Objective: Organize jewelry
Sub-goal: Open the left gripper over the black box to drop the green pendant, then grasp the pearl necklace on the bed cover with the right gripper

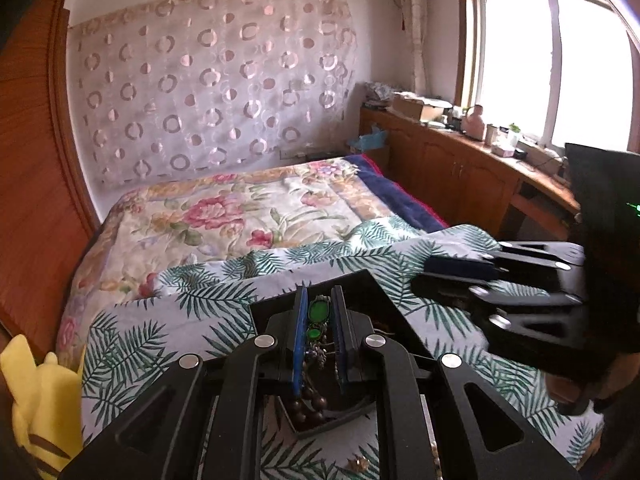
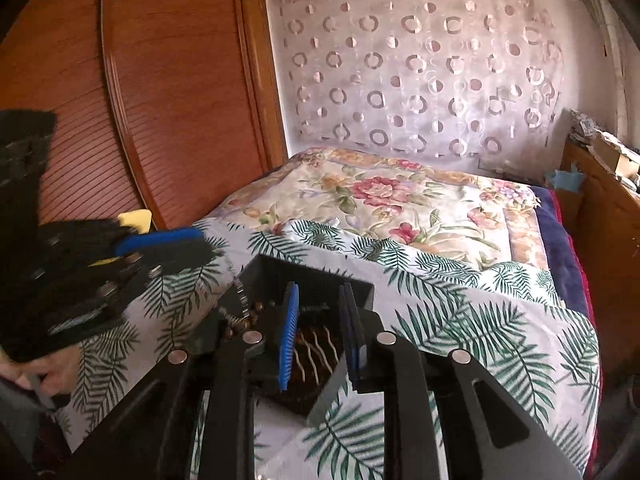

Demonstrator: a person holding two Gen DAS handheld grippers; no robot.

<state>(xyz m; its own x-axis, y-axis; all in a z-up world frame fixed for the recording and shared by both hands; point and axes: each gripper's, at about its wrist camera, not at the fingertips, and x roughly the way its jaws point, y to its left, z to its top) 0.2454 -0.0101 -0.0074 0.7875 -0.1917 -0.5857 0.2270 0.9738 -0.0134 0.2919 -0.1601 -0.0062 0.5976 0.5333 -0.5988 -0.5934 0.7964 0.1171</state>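
A black jewelry tray (image 1: 372, 292) lies on a palm-leaf cloth on the bed; it also shows in the right wrist view (image 2: 312, 276). My left gripper (image 1: 319, 300) is shut on a green-stone pendant (image 1: 319, 311), held above the tray. Brown wooden beads (image 1: 310, 404) hang or lie below it in the tray. My right gripper (image 2: 318, 298) is open over another compartment that holds wavy gold chains (image 2: 316, 354). Beads and a chain (image 2: 242, 316) lie in the tray's left part. Each gripper shows in the other's view: the right (image 1: 452, 276), the left (image 2: 168, 246).
The palm-leaf cloth (image 2: 460, 304) covers the near end of a floral bedspread (image 1: 240, 216). A yellow plush toy (image 1: 40, 400) sits at the left. A wooden headboard (image 2: 160, 100) stands on the left and a cluttered wooden cabinet (image 1: 460, 160) under the window at right.
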